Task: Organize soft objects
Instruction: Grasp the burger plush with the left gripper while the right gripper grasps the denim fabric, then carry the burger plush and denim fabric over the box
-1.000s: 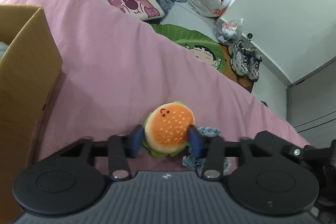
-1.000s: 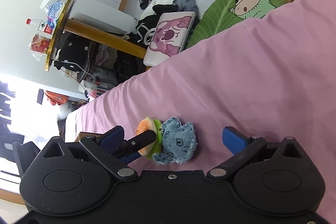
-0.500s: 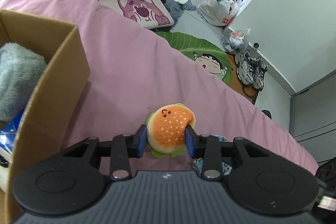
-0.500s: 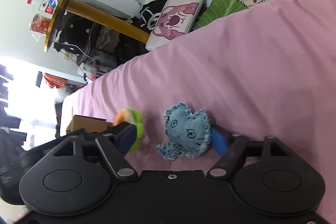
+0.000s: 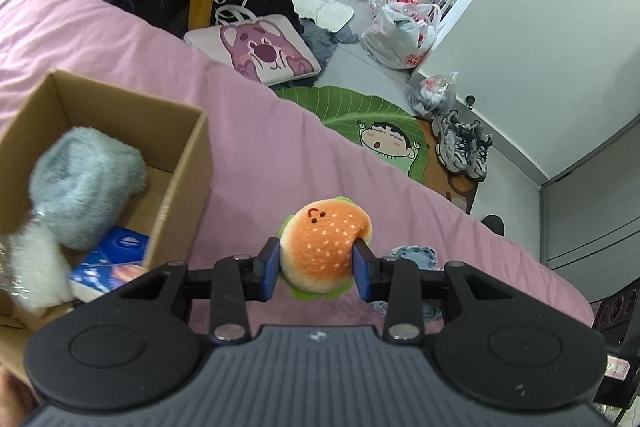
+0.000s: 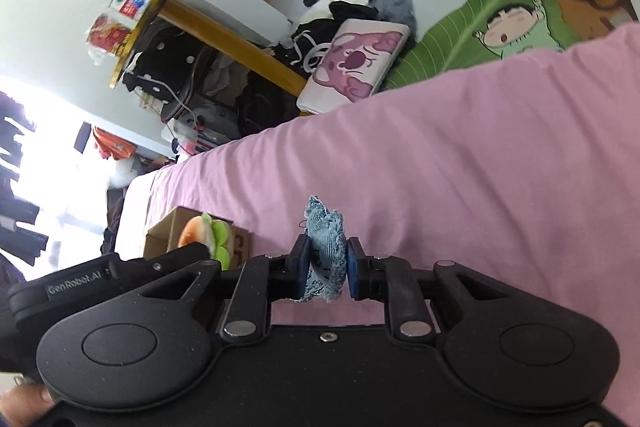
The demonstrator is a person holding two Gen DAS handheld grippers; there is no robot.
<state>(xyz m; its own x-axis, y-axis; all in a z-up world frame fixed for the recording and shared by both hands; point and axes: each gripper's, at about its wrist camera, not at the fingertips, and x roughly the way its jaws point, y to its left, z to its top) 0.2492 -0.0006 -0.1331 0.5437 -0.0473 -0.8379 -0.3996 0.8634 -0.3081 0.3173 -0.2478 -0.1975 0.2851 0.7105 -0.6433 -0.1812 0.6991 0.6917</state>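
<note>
1. The cardboard box [image 5: 176, 163] sits on the pink bed [image 5: 260, 147], its contents blurred.
2. Right of the box, the left gripper [image 5: 316, 263] pinches the burger plush [image 5: 324, 251], nearer the opening.
3. Farther right of the box, the right gripper [image 6: 326, 269] clamps the denim plush [image 6: 325, 251].

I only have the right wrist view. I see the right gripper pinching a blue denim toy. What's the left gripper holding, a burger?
Observer: Yes, the left gripper is shut on a burger plush with a little face on its bun.
Operator: I barely see a box. Anything inside?
Observer: The cardboard box is open and holds a grey fluffy item and a blue packet.
Operator: Where is the box from the burger?
Observer: In the left wrist view it sits left of the burger, on the pink sheet.
</note>
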